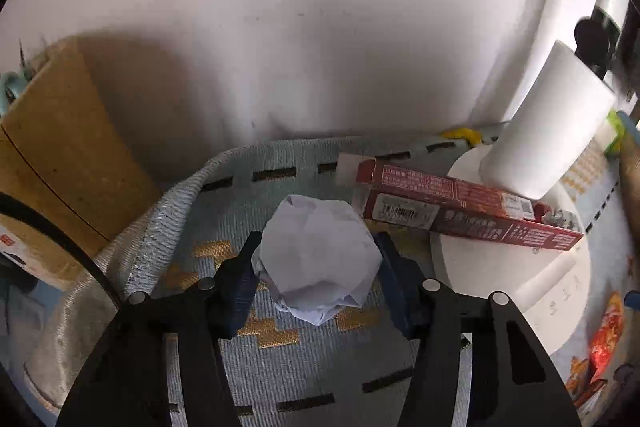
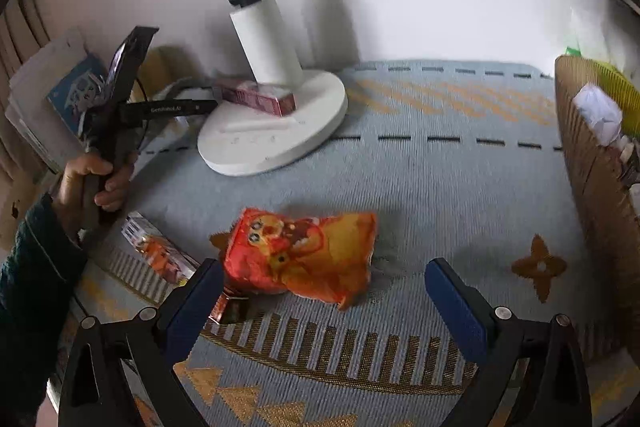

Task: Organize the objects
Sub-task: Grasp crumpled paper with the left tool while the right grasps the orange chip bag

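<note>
Left gripper (image 1: 316,259): lower centre of the left wrist view; both dark fingers press against the sides of a crumpled white paper ball (image 1: 318,259), which fills the gap between them.
Paper ball: centre of that view, over the pale blue woven rug (image 1: 280,367); whether it is lifted off the rug cannot be told.
Right gripper (image 2: 324,291): bottom of the right wrist view; blue-padded fingers spread wide, nothing between the pads.
Snack bag (image 2: 304,255): orange and red, lying flat on the rug at lower centre of the right wrist view, just beyond the parted fingers and apart from them.
Red carton (image 1: 468,211): long box resting across the white round base (image 1: 552,291) of a stand, right of centre in the left wrist view.
Small box (image 2: 160,251): lower left of the right wrist view, on the rug beside the snack bag.
Person's hand (image 2: 92,183): left edge of the right wrist view, in a dark sleeve, gripping the handle of the other gripper.
Cardboard box (image 1: 68,147): brown, left of the left wrist view, against the white wall.
Woven basket (image 2: 592,163): right edge of the right wrist view, holding white crumpled paper.
</note>
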